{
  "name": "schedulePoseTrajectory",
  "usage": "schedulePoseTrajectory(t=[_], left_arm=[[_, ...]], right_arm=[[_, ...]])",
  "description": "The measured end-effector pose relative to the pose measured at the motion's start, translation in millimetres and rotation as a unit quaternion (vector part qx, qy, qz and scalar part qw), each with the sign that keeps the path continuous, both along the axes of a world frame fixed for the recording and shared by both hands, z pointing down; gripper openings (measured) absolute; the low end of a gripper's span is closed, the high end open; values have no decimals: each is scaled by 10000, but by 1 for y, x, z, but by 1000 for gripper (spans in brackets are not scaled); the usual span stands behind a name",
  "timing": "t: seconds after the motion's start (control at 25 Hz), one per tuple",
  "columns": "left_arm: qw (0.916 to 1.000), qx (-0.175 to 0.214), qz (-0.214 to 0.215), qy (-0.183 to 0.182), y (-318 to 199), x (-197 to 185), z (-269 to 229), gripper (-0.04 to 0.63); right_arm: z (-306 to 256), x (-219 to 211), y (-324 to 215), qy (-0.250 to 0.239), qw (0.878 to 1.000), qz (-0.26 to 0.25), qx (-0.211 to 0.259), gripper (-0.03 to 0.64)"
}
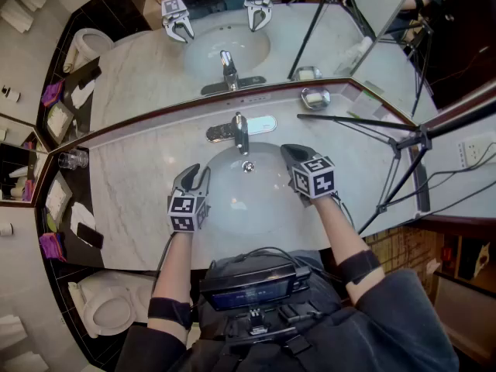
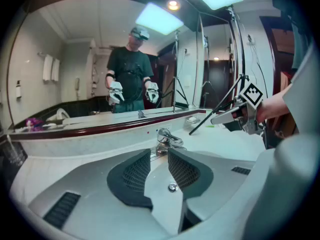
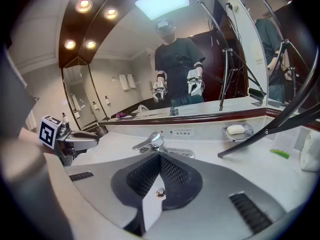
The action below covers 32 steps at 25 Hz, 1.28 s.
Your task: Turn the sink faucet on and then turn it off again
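Observation:
The chrome faucet (image 1: 240, 131) stands at the back rim of the white basin (image 1: 225, 219), with its lever pointing toward the mirror. No water stream shows under the spout. My left gripper (image 1: 197, 175) hovers over the basin's left side, its jaws apart with nothing between them. The left gripper view looks through that gap at the faucet (image 2: 167, 138). My right gripper (image 1: 288, 153) hangs over the basin's right side, short of the faucet (image 3: 150, 143), with its tips (image 3: 160, 156) closed together and empty.
A soap dish (image 1: 315, 98) sits at the counter's back right. Black tripod legs (image 1: 364, 122) cross the right counter. A glass (image 1: 74, 159) stands at the far left. The mirror (image 1: 225, 37) rises right behind the faucet. The drain (image 1: 247, 166) is in the basin.

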<state>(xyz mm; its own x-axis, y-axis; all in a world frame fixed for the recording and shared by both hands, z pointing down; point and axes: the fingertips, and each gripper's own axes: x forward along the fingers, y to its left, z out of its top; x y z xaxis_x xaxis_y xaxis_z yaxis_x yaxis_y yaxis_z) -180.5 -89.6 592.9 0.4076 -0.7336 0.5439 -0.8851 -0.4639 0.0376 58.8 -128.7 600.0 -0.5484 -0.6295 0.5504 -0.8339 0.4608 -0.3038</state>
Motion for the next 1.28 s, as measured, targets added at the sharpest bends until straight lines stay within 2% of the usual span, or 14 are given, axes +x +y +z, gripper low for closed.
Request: schedulePoseTrajectory(t=[0.12, 0.28, 0.4, 0.52, 0.6, 0.68, 1.0, 1.28], left_arm=[[9968, 42, 636, -487, -12, 28, 1, 171], [9838, 142, 1337, -1188, -28, 57, 19, 223], [9666, 323, 1813, -1781, -43, 77, 29, 230], [9454, 479, 2226, -2332, -55, 95, 40, 245], [9328, 534, 2427, -2612, -61, 103, 49, 245], [9249, 551, 2537, -2776, -67, 110, 57, 245], [9134, 568, 2651, -3037, -87, 125, 72, 238], [9186, 677, 2601, -2896, -94, 131, 68, 192]], right_arm=[[1, 2, -2, 8, 10000, 18, -4, 18], [5, 5, -1, 10, 10000, 32, -42, 18], [9, 6, -1, -26, 9999, 65, -75, 18], [13, 10, 1, -47, 9998, 123, -123, 18], [17, 14, 3, -49, 9997, 167, -160, 18], [21, 18, 4, -52, 9996, 217, -195, 18], [31, 42, 3, -27, 9985, 449, -297, 18], [39, 43, 4, -53, 9981, 478, -392, 18]])
